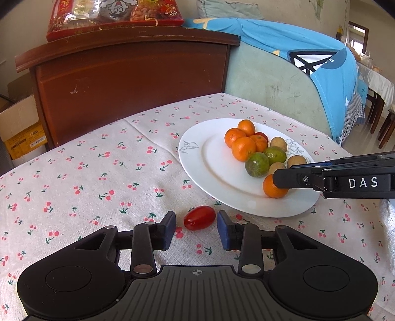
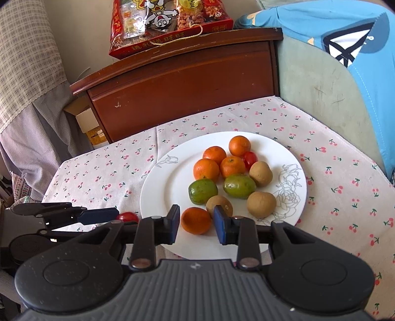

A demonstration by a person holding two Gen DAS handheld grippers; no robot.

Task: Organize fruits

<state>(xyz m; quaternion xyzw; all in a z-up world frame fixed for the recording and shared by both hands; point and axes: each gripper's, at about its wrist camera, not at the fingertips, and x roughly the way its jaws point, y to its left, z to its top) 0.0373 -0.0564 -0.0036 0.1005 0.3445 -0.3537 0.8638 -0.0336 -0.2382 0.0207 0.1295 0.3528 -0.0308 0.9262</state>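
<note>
A red cherry tomato lies on the cherry-print tablecloth just in front of the white plate. My left gripper is open with the tomato between its fingertips, not touching. The plate holds several oranges, two green fruits, brown round fruits and another cherry tomato. My right gripper is open around a lone orange at the plate's near edge; it also shows in the left wrist view. The left gripper's finger and tomato show at the right wrist view's left.
A brown wooden cabinet stands behind the table with a red snack pack on top. A chair draped in blue cloth is at the back right. A cardboard box sits at the left.
</note>
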